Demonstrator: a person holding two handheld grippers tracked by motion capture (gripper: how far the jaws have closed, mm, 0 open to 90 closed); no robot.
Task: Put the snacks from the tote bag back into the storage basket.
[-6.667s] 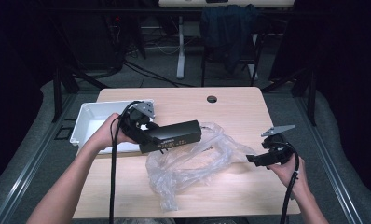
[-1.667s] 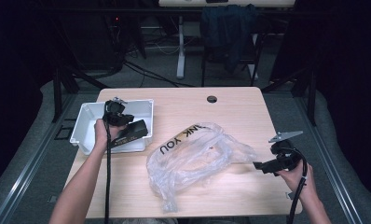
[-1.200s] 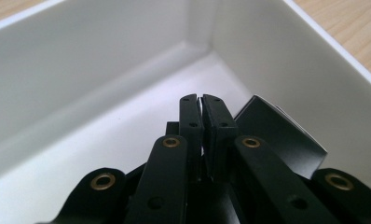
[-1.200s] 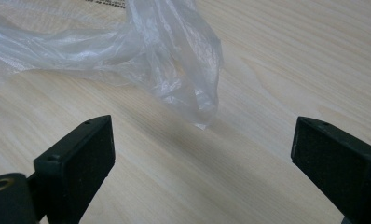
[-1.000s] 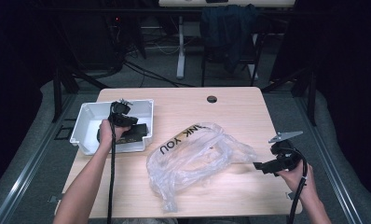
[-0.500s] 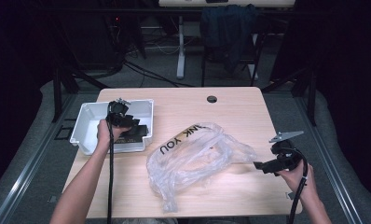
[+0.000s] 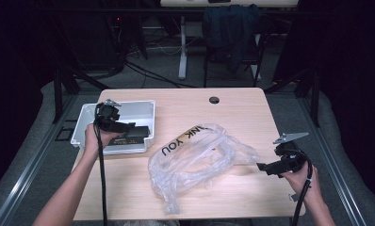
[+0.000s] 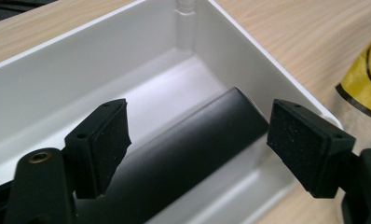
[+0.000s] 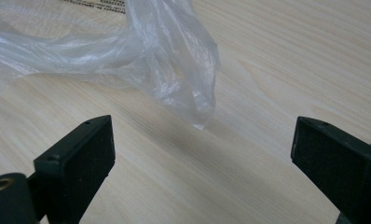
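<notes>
L gripper [image 8: 197, 140] open over tray [image 8: 104, 60]

Black left gripper [image 8: 197, 144] has square, speckled rubber pads and brass screws.

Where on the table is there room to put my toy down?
Bare wood lies on the table behind the plastic bag, around the small hole, and along the front left edge. The middle is crowded by the bag; the white bin with the black box fills the left.
</notes>
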